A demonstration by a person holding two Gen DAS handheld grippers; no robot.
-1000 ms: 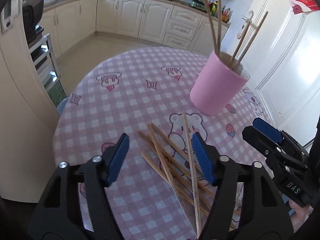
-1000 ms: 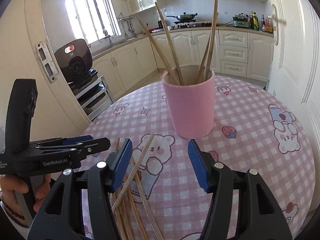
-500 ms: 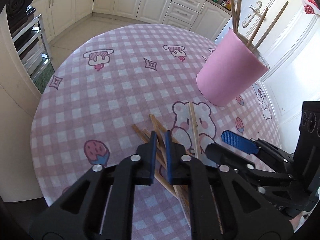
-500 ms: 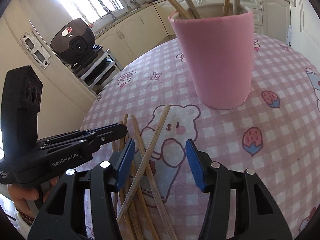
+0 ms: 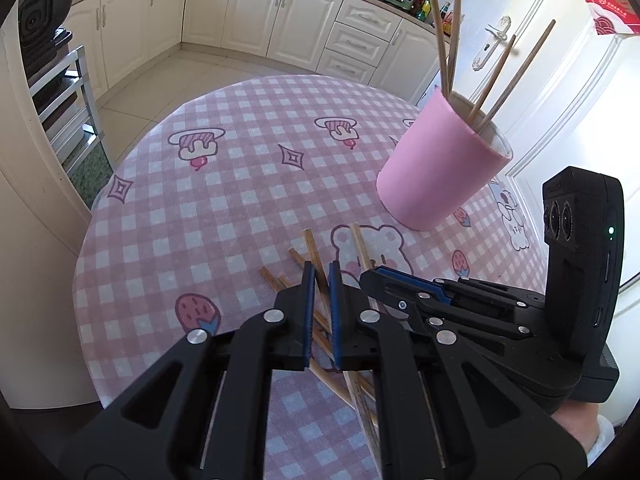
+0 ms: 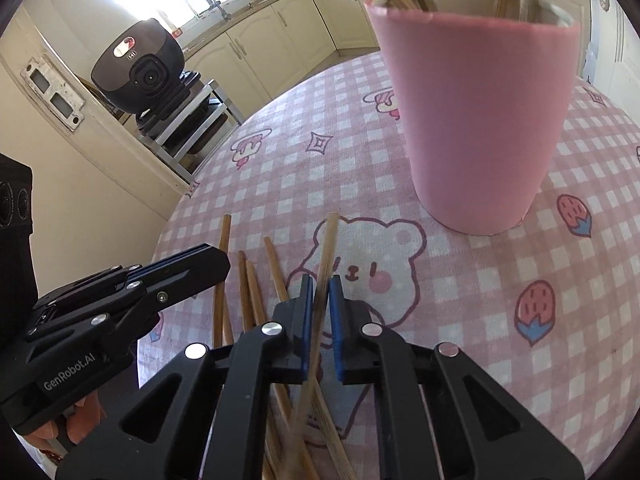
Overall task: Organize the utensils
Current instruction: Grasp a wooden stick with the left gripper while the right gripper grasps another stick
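Note:
Several wooden chopsticks (image 5: 298, 260) lie in a loose pile on the pink checked tablecloth (image 5: 240, 184). A pink cup (image 5: 436, 168) at the back right holds several upright chopsticks (image 5: 448, 32). My left gripper (image 5: 320, 276) is shut on one chopstick (image 5: 312, 248) of the pile, low over the table. My right gripper (image 6: 319, 284) is shut on another chopstick (image 6: 328, 240), whose far end points toward the cup (image 6: 476, 120). Each gripper shows in the other's view, close beside it: the right (image 5: 400, 284), the left (image 6: 200, 264).
The round table's edge (image 5: 86, 240) is near on the left, beside a cream wall. A rice cooker on a metal rack (image 6: 144, 76) stands beyond it. Kitchen cabinets (image 5: 256, 16) line the back. A white door (image 5: 580, 92) is to the right.
Both grippers have lowered onto the chopstick pile and closed. The left shut about half a second ago; the right has just shut on the long chopstick.

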